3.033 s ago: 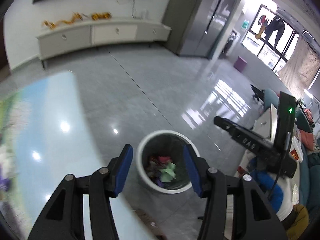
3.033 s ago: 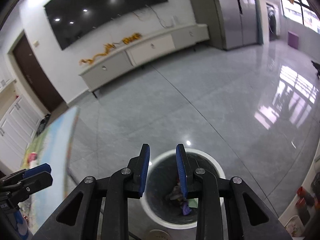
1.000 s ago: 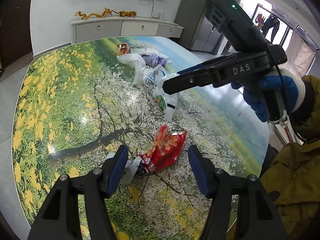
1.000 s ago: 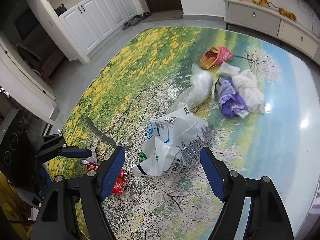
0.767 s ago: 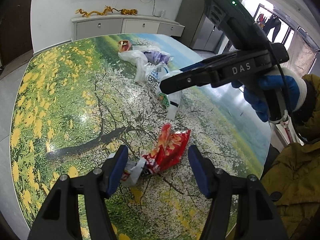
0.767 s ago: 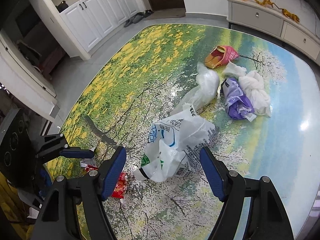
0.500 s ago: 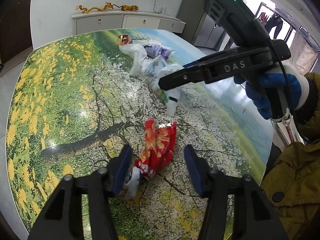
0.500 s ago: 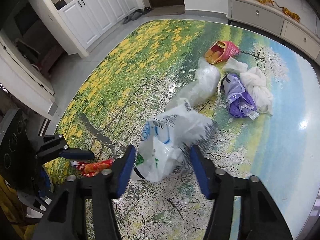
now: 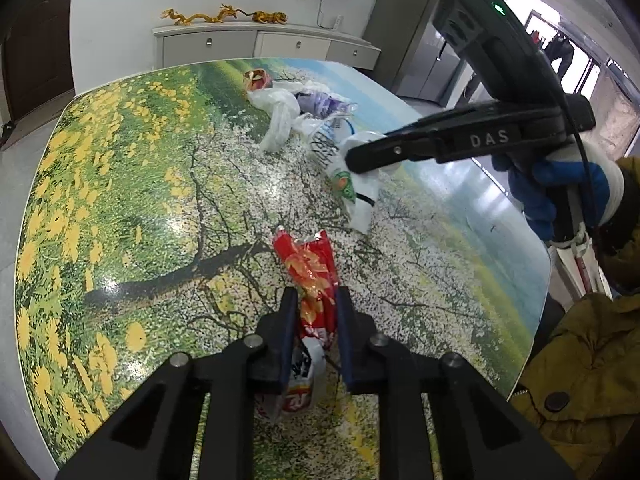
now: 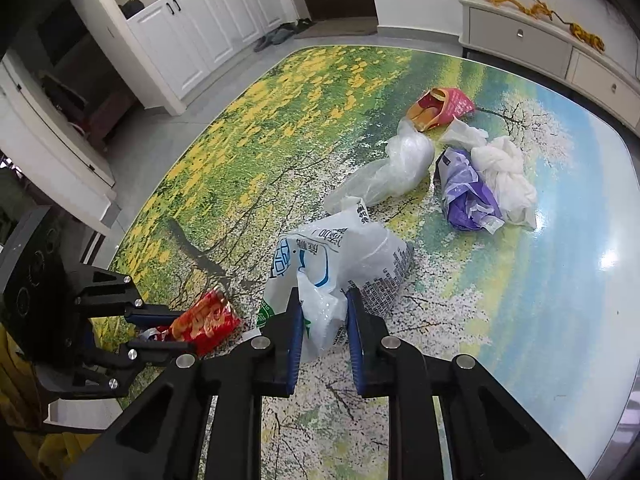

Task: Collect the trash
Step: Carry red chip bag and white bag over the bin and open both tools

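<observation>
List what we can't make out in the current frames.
- Red snack wrapper: its near end is behind the left gripper jaws in the left wrist view.
- White printed bag: the pinched edge is hidden by the right gripper in the right wrist view, and its print is too warped to read.
- Purple bag: its contents can't be seen.
- Trash bin: in neither view.

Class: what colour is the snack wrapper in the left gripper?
Red snack wrapper with gold print; left wrist view.
</observation>
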### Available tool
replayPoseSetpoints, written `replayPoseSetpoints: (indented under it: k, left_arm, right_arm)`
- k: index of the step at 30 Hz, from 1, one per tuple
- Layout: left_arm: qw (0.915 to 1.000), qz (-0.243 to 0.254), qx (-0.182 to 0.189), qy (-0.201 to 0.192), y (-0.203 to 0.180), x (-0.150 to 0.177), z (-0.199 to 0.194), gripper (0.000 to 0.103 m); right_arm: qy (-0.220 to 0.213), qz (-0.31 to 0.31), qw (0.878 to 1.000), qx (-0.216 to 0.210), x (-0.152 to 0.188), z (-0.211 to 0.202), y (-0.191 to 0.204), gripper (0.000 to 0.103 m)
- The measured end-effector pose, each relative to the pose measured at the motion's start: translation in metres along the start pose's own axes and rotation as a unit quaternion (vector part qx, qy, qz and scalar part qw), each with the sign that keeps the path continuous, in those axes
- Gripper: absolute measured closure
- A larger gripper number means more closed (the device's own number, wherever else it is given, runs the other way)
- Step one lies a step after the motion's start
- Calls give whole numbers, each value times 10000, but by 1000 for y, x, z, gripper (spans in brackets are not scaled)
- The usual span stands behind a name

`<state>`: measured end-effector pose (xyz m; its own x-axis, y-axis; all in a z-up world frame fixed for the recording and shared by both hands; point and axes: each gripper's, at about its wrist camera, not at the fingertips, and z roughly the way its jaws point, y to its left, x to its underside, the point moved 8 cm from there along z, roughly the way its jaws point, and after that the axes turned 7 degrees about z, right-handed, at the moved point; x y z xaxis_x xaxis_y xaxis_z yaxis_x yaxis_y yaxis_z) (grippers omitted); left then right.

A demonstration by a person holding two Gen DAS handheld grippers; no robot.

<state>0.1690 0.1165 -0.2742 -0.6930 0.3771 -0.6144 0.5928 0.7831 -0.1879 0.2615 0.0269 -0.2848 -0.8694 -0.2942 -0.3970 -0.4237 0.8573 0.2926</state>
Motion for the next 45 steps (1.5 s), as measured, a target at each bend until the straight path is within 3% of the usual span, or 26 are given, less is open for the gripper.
replayPoseSetpoints:
  k: [11, 29, 38, 45]
  left_arm:
    - [9989, -324, -95, -324, 10, -17, -22, 86]
    - [9957, -696, -243, -564, 13, -41, -39, 86]
    - [9966, -441, -89, -694, -31, -88, -29, 86]
    - [9972, -60, 241, -707, -100, -147, 1, 86]
  right_arm:
    - [-418, 78, 9990, -170, -6, -38, -8, 85]
    - [-1040, 405, 9936, 196, -6, -104, -63, 85]
    - [-1484, 775, 9842, 580, 16, -166, -128, 85]
    - [-1673, 1320, 9727, 919, 55, -202, -208, 85]
